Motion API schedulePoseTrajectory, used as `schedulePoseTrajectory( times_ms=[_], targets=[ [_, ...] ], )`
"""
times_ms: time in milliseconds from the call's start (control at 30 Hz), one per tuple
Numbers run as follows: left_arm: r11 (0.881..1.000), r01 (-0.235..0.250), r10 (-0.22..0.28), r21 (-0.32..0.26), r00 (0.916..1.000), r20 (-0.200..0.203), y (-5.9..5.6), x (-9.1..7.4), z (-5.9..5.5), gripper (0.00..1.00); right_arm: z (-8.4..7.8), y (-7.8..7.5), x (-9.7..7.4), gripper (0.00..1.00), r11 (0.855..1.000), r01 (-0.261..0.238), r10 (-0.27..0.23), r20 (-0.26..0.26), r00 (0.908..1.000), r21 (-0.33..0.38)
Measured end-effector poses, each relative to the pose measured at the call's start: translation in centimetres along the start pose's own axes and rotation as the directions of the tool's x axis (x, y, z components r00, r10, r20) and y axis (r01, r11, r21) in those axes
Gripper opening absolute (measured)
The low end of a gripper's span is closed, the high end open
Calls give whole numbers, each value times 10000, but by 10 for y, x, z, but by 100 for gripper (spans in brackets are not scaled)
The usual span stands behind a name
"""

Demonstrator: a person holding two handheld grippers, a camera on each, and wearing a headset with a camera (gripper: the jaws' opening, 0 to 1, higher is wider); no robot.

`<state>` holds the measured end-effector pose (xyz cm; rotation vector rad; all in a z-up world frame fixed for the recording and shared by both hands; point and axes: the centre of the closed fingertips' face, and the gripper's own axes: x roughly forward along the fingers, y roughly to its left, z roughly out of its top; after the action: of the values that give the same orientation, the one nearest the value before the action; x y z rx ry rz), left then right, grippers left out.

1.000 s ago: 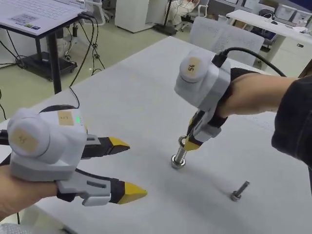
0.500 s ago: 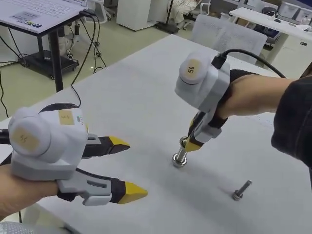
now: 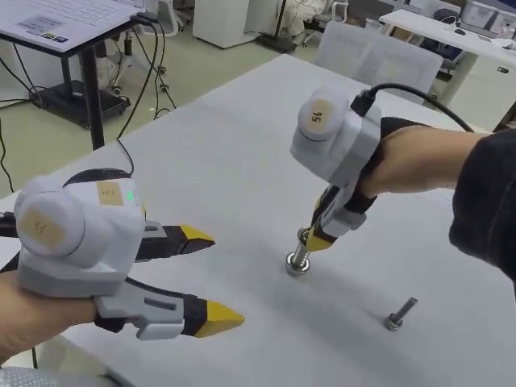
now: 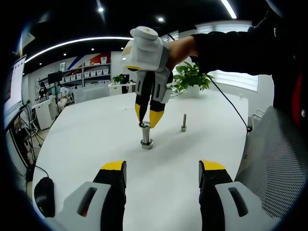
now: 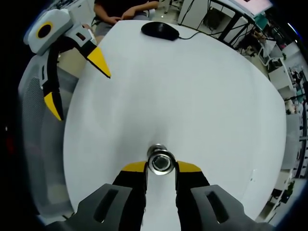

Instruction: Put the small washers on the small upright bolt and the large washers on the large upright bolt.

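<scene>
The white-and-black, yellow-tipped left gripper [image 3: 211,276] is held level, its jaws spread wide apart. The matching right gripper [image 3: 314,237] is pointed steeply downward, its jaws drawn nearly together.

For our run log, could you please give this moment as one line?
left tongs: open, idle | right tongs: holding washer atop large bolt | small bolt: upright, apart
</scene>
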<state>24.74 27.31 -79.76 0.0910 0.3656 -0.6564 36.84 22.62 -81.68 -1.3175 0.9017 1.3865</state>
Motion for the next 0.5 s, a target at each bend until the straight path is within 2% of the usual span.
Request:
schedulePoseTrajectory(
  times_ms=[500],
  targets=[
    [10000,20,-20,-11,10000,-29,0,0,-1,60,0,4,5,22,9999,-137,137,28,9999,104]
  ],
)
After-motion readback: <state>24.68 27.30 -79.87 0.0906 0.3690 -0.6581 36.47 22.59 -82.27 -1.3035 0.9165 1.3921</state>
